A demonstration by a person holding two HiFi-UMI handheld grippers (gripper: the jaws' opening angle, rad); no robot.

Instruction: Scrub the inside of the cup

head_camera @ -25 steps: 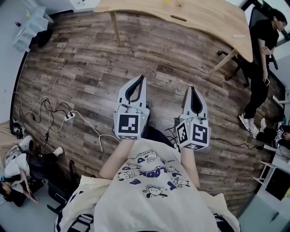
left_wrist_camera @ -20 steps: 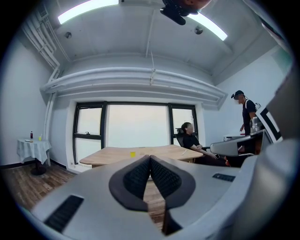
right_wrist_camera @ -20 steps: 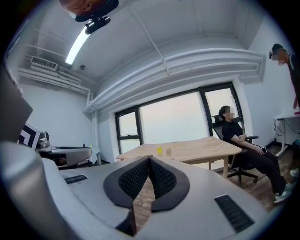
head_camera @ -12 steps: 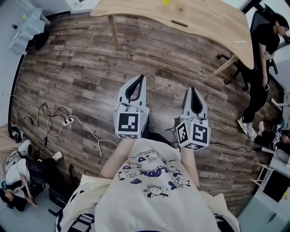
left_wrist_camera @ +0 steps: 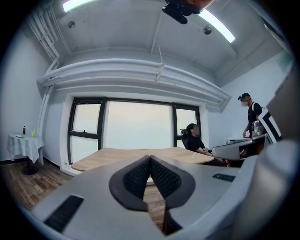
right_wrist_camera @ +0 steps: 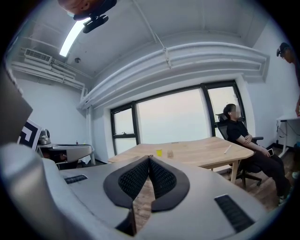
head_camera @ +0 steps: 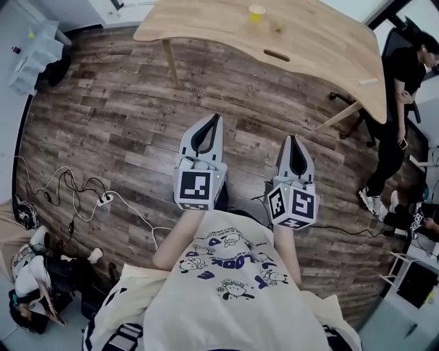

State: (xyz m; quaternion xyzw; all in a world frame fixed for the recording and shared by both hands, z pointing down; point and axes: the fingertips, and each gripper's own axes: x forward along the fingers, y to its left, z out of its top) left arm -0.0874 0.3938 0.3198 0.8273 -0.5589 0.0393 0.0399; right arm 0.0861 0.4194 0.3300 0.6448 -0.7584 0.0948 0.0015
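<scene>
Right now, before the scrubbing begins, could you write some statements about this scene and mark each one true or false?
1. The left gripper and the right gripper are over the wooden floor, not over the table. True.
2. A yellow cup stands on the table. True.
3. The left gripper holds the cup. False: it is shut and empty.
4. The right gripper is open. False: it is shut, with nothing in it.
5. The floor is bare of cables. False: cables lie on it at the left of the head view.
</scene>
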